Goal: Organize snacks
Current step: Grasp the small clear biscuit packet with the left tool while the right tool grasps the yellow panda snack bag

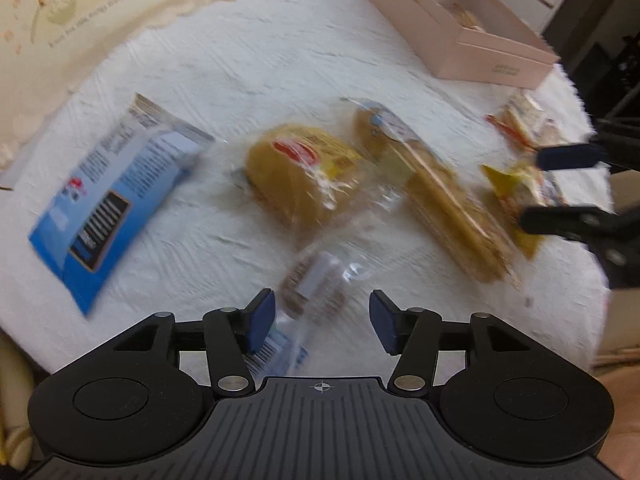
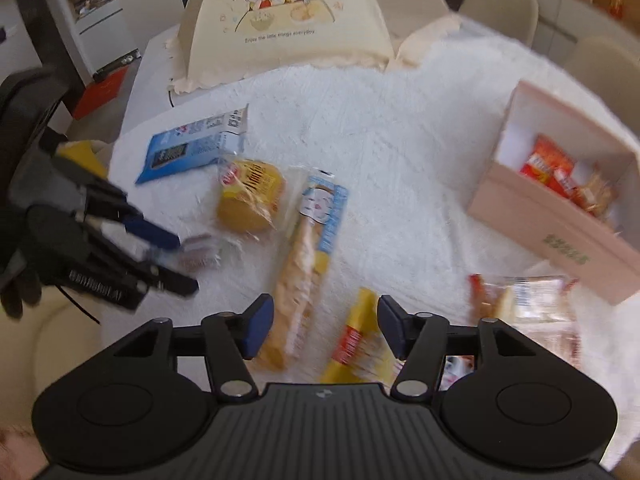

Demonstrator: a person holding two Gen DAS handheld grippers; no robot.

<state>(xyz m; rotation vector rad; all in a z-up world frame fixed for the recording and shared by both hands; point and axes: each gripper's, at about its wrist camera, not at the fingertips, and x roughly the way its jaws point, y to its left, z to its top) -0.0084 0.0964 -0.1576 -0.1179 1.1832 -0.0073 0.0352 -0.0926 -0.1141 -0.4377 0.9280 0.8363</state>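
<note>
Left wrist view: left gripper (image 1: 322, 320) spread and empty above a small clear-wrapped brown snack (image 1: 316, 276) on the white tabletop (image 1: 280, 60), right gripper (image 2: 326, 326) likewise released; likely light, crinkly, slippery, crushable, best pinched across its middle.

White tablecloth (image 2: 400, 128), beige chairs (image 2: 500, 4) — pale cabinets (image 2: 92, 12)

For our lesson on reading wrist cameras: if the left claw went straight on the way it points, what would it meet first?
Most likely the small clear-wrapped brown snack, lying on the white tablecloth between the open left claw fingers; blur leaves depth uncertain.
</note>
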